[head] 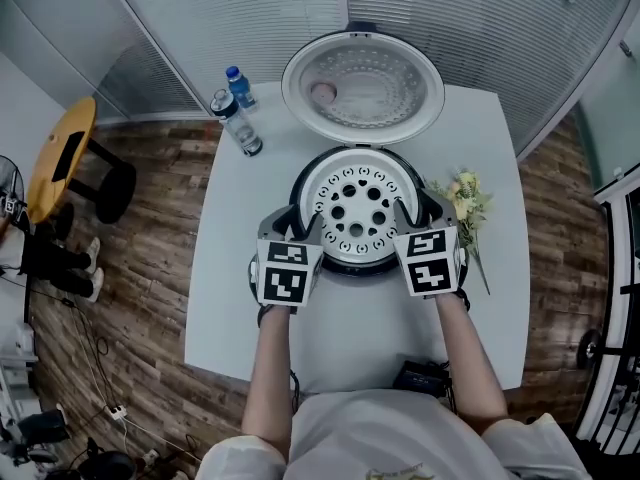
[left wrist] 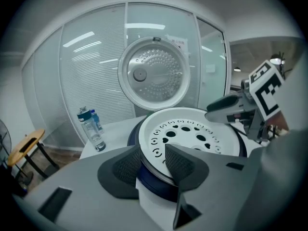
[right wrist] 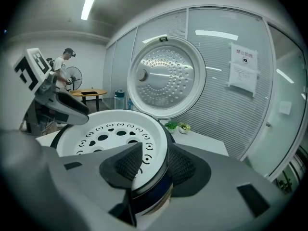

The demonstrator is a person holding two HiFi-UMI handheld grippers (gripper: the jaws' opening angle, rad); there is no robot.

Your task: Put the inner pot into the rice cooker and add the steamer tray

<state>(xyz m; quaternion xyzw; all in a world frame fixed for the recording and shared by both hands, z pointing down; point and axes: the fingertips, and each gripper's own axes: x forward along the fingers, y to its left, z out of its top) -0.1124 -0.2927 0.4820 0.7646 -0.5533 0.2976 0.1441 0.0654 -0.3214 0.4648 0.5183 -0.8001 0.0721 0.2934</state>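
The rice cooker stands on the white table with its round lid swung up and back. The white steamer tray, pierced with holes, sits in the cooker's mouth and hides whatever lies beneath it. My left gripper straddles the tray's left rim, one pad outside and one over the tray. Its jaws are open, with a gap to the rim. My right gripper straddles the right rim in the same way. It too is open around the tray edge.
Two water bottles stand at the table's far left corner. A small bunch of flowers lies to the right of the cooker. A black device sits at the near edge. Glass partitions close off the back. A round wooden table stands at the left.
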